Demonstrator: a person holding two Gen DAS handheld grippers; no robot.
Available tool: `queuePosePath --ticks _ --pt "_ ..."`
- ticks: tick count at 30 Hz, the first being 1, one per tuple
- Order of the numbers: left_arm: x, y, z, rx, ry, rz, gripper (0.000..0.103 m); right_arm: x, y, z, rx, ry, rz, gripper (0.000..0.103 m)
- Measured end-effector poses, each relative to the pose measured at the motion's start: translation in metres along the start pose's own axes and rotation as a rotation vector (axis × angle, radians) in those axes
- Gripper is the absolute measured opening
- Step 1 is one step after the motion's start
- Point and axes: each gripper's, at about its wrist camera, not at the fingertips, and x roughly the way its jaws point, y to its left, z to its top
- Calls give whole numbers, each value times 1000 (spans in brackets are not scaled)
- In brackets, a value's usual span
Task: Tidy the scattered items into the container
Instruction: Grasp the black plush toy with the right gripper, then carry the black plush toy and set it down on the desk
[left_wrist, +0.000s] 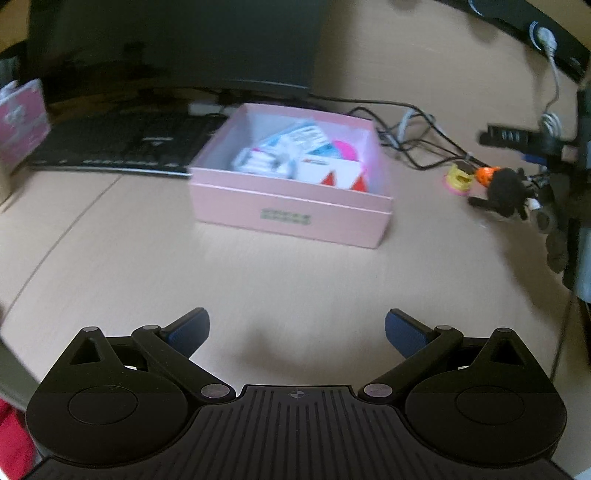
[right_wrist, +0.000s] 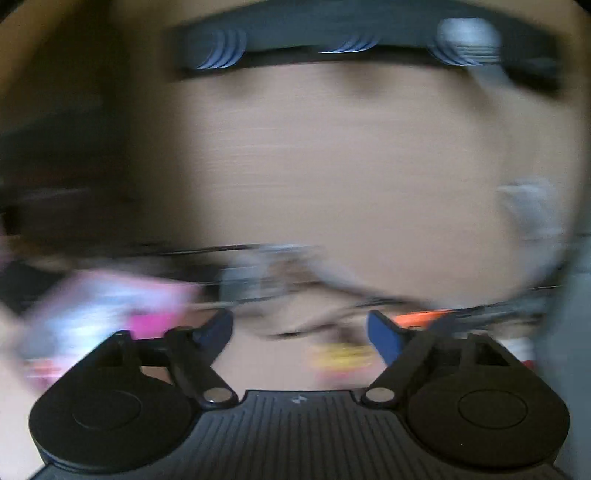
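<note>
Left claw (left_wrist: 297, 334) hung spread and empty above the pale wooden surface (left_wrist: 258, 277), with nothing between its blue pads (left_wrist: 190, 330). Straight ahead of it and well apart stood the pink box (left_wrist: 291, 218), open at the top and already holding packets, a white carton with red marks and something bright pink. Ahead and far to the right of this claw, just beside a tangle of cables (left_wrist: 417, 136), lay the loose things: a small yellow-and-pink roll (left_wrist: 458, 179), an orange piece (left_wrist: 487, 173) and a black fuzzy object (left_wrist: 506, 188) touching or nearly touching one another. A dark keyboard (left_wrist: 122, 144) sat ahead to the left.

Right claw (right_wrist: 301, 334) was likewise spread and gripping nothing, though its view was heavily smeared. Just ahead of its right finger showed an orange blur (right_wrist: 424, 317) and, below that, a yellow blur (right_wrist: 343, 356); pink and white smears (right_wrist: 110, 306) lay ahead to the left. By that reading, the right claw was the nearer one to the loose pieces, with the box off to its left. No long axis could be made out.

A label (left_wrist: 285, 217) sat on the box front, its writing too blurred to read; the carton's marks were illegible too.
</note>
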Motion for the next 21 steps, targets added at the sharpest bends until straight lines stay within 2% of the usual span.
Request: queuePosePath --ticks 1,3,8,9,10,13,15,16,19,21 --pt "3 -5 1 14 8 -5 103 8 -11 -4 -10 -6 -81 89" --pt "8 -14 1 48 27 -10 103 29 -26 -11 -37 14 -170 90" --pt "12 -27 -2 104 57 -5 103 82 -29 -35 -174 98 -262 88" --pt "11 -27 -3 110 60 -5 103 91 -28 -39 -196 122 -277 83" --pt "10 -26 -4 114 62 -5 103 99 -29 -42 -206 147 -288 69" --pt "8 -20 -6 111 64 -6 103 92 -39 -39 -121 159 -271 66" --pt "9 -18 -6 115 68 -15 103 69 -43 -34 -6 151 -178 66" --pt "10 -18 -7 125 69 -26 103 50 -44 -32 64 153 -92 66" --pt "11 -24 -12 181 76 -81 103 4 -51 -39 315 251 327 66" --pt "11 -30 -17 217 87 -117 103 -17 -41 -53 448 329 609 67"
